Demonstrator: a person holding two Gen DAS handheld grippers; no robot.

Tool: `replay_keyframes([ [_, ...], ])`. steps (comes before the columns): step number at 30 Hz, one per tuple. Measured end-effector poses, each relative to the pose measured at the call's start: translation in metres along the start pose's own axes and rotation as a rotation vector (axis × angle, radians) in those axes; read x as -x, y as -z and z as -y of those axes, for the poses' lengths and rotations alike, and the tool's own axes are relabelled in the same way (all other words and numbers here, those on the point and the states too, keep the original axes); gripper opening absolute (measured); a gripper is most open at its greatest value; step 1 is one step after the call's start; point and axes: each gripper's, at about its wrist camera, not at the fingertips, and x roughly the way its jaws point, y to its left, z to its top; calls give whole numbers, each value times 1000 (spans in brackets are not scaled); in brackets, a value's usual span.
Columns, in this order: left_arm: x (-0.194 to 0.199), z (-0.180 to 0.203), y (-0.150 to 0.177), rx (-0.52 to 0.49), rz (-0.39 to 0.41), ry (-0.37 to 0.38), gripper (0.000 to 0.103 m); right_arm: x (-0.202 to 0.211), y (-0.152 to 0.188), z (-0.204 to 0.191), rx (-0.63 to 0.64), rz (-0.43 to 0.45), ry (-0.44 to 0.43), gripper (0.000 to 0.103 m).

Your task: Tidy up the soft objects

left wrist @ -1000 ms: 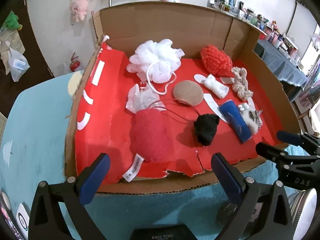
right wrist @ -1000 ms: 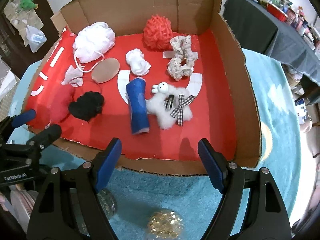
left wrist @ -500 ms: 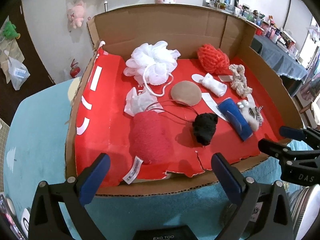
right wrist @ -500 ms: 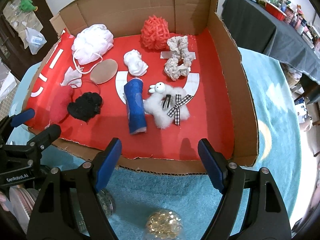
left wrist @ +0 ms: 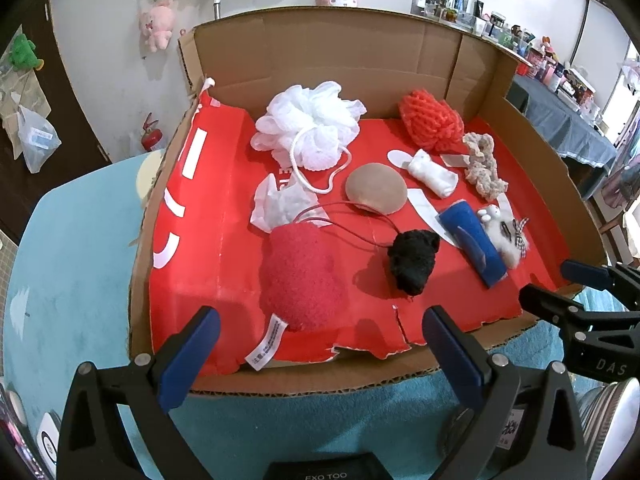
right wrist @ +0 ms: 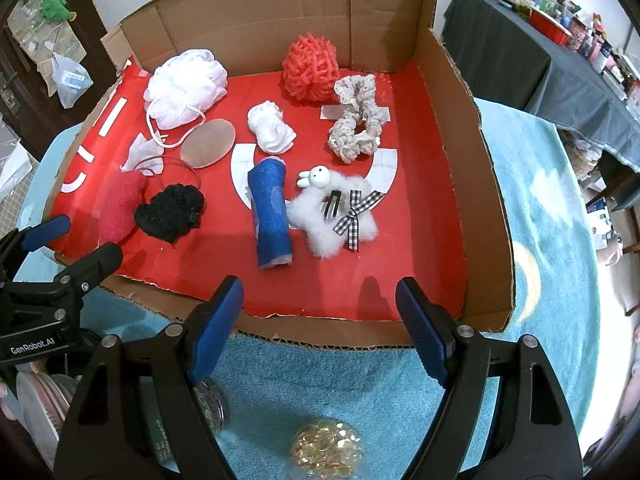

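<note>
Both grippers are hovering before the near edge of the cardboard box (right wrist: 452,128), the left gripper (left wrist: 320,352) and the right gripper (right wrist: 320,320) each gaping wide and holding nothing. The soft things are lying spread over the box's red floor: white pouf (right wrist: 186,84) at ten o'clock, orange mesh ball (right wrist: 310,68) at twelve, scrunchie (right wrist: 356,120) at one, fluffy toy (right wrist: 332,216) central. Whether sorting is beginning or ending is unclear. The blue roll (right wrist: 270,220) is lying with its long axis running six to twelve, tilting slightly toward eleven; any grasp would call for closing across that axis.
</note>
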Motion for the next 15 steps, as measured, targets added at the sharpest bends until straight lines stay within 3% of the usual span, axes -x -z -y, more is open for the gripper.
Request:
replay_keyframes([
  [15, 0, 0, 0, -2, 1, -6, 103, 1, 0, 1, -6, 1, -2, 78],
])
